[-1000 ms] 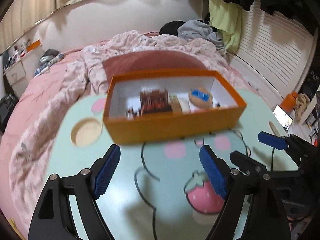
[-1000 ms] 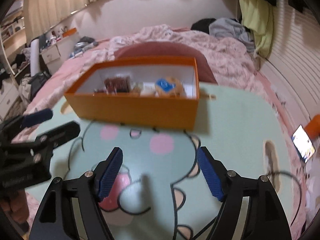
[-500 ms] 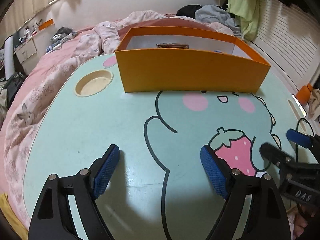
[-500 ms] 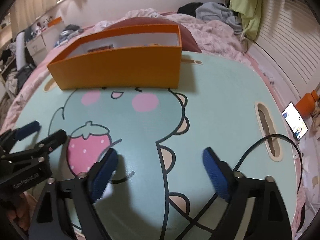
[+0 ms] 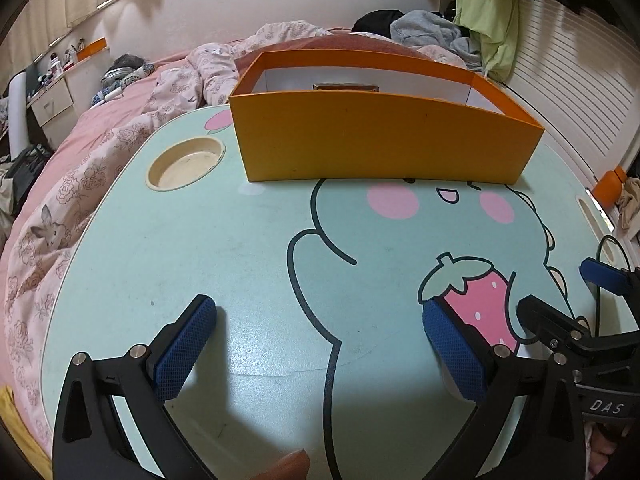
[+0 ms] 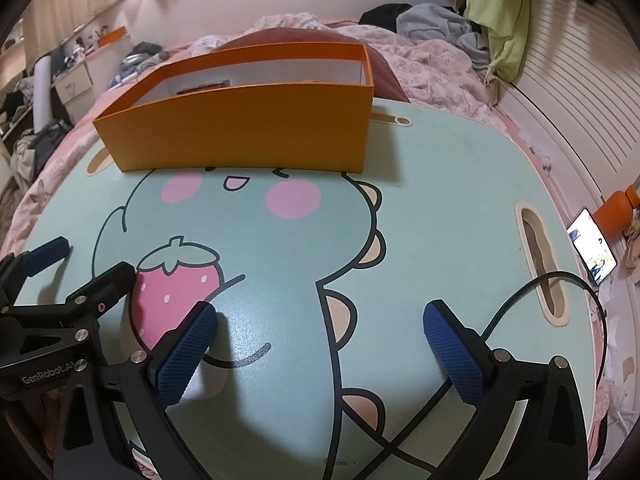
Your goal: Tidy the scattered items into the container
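The orange box (image 5: 384, 136) stands at the far side of the mint-green counter (image 5: 224, 240), its long front wall facing both cameras and its white inside showing above the rim; in the right wrist view the same box (image 6: 248, 128) sits toward the far left. Only the tops of what lies inside show over the wall: a dark, flat-topped item (image 5: 346, 87) against the back wall, and what else is in there cannot be told. The left gripper (image 5: 318, 342) hangs low over the near part of the counter with its jaws spread wide and nothing between the 2 blue pads. The right gripper (image 6: 320, 344) is just beside it to the right, jaws likewise wide apart and holding nothing. Each shows at the edge of the other's view, over the printed pink strawberry (image 5: 476, 300) of the cartoon dinosaur. A round cup recess (image 5: 185, 162) lies left of the box, and a slot handle (image 6: 540, 264) is cut near the counter's right edge, with a black cable (image 6: 560, 292) looping across it. The counter rests on a bed with a pink floral quilt (image 5: 60, 216); a lit phone (image 6: 592, 250) and an orange bottle (image 6: 618, 210) lie off to the right.
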Available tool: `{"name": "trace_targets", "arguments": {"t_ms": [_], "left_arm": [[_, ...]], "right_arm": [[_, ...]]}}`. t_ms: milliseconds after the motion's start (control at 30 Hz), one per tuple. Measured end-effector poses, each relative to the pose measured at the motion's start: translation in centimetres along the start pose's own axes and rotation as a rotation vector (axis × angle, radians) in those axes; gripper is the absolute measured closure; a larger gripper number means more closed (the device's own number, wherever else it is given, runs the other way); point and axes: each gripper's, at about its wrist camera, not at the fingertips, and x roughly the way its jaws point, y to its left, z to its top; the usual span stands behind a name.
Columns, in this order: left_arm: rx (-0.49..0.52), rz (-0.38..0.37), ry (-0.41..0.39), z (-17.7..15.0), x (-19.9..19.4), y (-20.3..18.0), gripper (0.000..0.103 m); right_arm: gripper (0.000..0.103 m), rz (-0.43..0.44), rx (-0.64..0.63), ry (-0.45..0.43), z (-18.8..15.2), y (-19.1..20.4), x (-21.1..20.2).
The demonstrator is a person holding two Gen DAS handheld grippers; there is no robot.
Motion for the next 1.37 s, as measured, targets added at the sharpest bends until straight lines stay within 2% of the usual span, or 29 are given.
{"name": "trace_targets", "arguments": {"t_ms": [1367], "left_arm": [[0.002,-0.004,-0.010,-0.06,0.43,0.25,0.000]], "right_arm": [[0.000,-0.001,0.000,0.000,0.04,0.21,-0.07]]}}
